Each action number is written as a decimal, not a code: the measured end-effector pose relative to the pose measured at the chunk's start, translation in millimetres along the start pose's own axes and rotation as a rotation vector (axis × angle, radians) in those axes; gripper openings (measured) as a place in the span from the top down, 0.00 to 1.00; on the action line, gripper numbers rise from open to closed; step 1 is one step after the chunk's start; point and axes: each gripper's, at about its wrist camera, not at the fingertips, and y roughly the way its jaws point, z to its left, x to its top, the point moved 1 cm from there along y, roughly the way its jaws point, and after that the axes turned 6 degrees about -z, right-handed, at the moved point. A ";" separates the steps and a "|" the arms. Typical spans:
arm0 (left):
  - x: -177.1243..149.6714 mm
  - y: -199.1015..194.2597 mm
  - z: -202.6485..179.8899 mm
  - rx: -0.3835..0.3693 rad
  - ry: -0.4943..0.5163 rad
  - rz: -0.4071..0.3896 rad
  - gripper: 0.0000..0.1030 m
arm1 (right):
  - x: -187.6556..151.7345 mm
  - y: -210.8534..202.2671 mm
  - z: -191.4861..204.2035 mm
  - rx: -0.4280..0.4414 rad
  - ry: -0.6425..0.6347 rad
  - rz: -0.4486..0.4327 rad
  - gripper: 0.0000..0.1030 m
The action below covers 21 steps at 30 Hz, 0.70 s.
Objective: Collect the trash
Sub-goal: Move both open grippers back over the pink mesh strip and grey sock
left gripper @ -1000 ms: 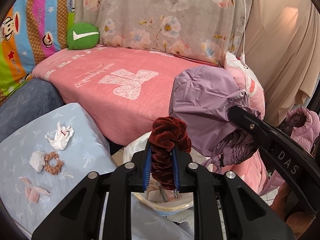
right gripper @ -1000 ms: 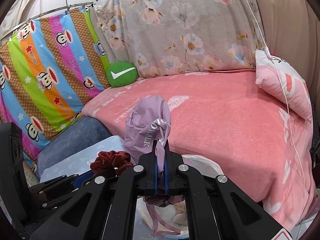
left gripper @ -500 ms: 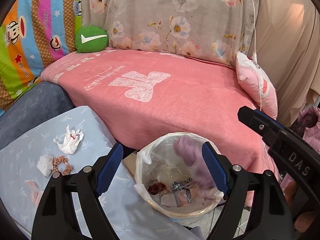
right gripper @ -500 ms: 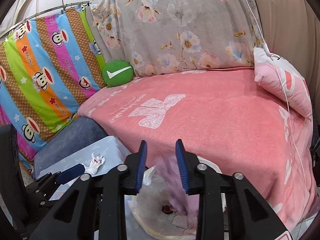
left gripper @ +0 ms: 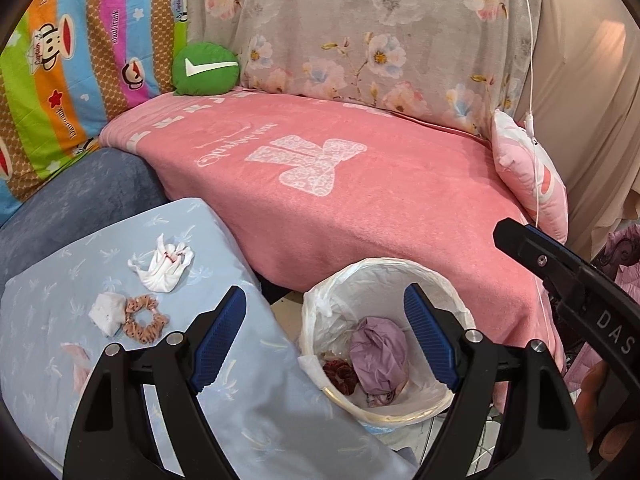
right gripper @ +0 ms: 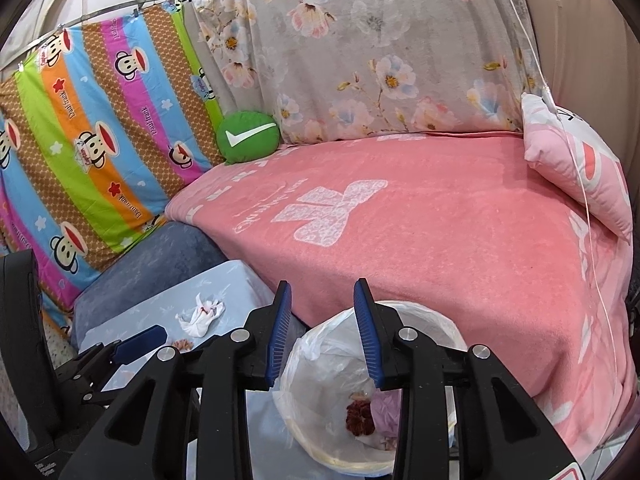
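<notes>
Both grippers empty over the bin

Left gripper (left gripper: 322, 330) wide, right gripper (right gripper: 322, 330) part-open, jaws just parted – purple bag (left gripper: 378, 354) lies in bin (left gripper: 404, 270); tissue (left gripper: 164, 266) remains – reaching risks tipping bin

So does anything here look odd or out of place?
Yes: a dark red scrunchie and a purple cloth lie in the bin as trash. Another scrunchie and crumpled tissues are strewn on the blue cushion.

left gripper (left gripper: 324, 340): black frame | blue ribbed pads | silver screws
</notes>
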 end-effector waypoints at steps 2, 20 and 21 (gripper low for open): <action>-3.1 -0.7 7.4 0.010 -0.012 0.007 0.25 | -4.5 2.6 4.8 0.009 -0.004 0.015 0.68; -34.7 -12.2 89.5 0.139 -0.120 0.054 0.22 | -50.7 23.9 84.1 0.107 -0.072 0.130 0.68; -37.0 -12.9 94.8 0.150 -0.125 0.055 0.22 | -52.9 24.6 87.6 0.110 -0.076 0.134 0.67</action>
